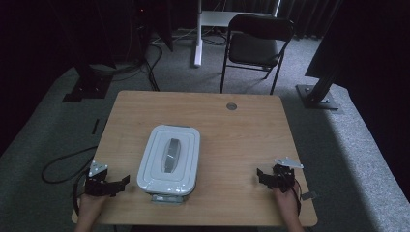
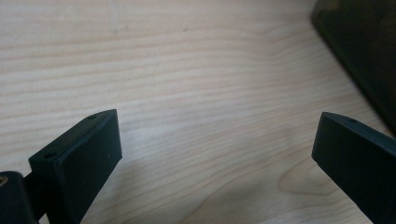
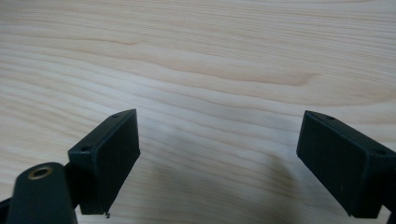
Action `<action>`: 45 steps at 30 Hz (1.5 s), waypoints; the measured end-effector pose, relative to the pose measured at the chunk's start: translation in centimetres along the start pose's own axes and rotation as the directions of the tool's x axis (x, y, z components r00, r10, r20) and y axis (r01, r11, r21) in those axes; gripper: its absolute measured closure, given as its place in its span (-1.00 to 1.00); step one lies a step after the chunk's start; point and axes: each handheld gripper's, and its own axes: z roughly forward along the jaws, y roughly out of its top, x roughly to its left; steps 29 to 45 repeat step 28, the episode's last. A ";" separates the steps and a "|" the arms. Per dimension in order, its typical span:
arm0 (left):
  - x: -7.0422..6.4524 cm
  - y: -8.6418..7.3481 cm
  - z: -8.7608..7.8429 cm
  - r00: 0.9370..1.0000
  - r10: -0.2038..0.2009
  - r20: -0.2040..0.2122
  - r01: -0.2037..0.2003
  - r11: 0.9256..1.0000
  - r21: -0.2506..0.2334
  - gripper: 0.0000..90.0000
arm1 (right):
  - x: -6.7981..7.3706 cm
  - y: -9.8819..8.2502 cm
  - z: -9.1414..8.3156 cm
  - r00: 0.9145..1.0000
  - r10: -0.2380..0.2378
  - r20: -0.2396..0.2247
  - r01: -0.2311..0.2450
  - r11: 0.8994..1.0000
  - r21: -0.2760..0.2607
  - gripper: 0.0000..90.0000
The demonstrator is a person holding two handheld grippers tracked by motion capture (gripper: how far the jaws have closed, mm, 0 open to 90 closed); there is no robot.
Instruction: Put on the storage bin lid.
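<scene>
The lidded white container (image 1: pixel 168 159) sits mid-desk (image 1: pixel 241 140) between the left gripper (image 1: pixel 118 183) and right gripper (image 1: pixel 263 176), both resting low with jaws spread apart, probably poised to take it from either side

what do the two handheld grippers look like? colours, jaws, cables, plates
Both are black. The left gripper and right gripper each carry a grey three-cornered plate on top and trail a dark cable. In the gripper views each has two flat, blocky black jaws with small screw holes along the top edge; the right gripper view also shows a brass-coloured ring on the body. No sleeves visible.
</scene>
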 end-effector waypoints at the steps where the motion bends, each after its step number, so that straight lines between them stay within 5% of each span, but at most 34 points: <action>1: 0.0 -0.1 0.1 1.000 0.006 -0.012 -0.006 1.000 0.007 -0.95 | -0.1 -0.1 -0.1 1.000 0.006 0.020 -0.006 1.000 0.000 -0.72; 7: 0.0 -0.2 0.0 0.999 0.003 -0.044 -0.003 1.000 0.006 -0.95 | -0.7 -0.2 -0.4 0.995 0.038 0.091 -0.038 0.999 -0.011 -0.73; 15: 0.2 -0.5 -0.1 0.994 -0.006 -0.112 0.008 1.000 0.017 -0.95 | -2.3 -0.7 -0.8 0.978 0.131 0.161 -0.127 0.991 -0.036 -0.73; 24: 1.0 -0.8 -0.3 0.986 -0.048 -0.159 0.049 0.999 0.001 -0.95 | -2.6 -1.1 0.1 0.976 0.126 0.178 -0.125 0.992 -0.017 -0.73; 45: 1.1 -0.9 -0.4 0.987 -0.060 -0.149 0.060 0.998 -0.007 -0.95 | -2.6 -1.0 0.2 0.976 0.127 0.177 -0.128 0.992 -0.008 -0.73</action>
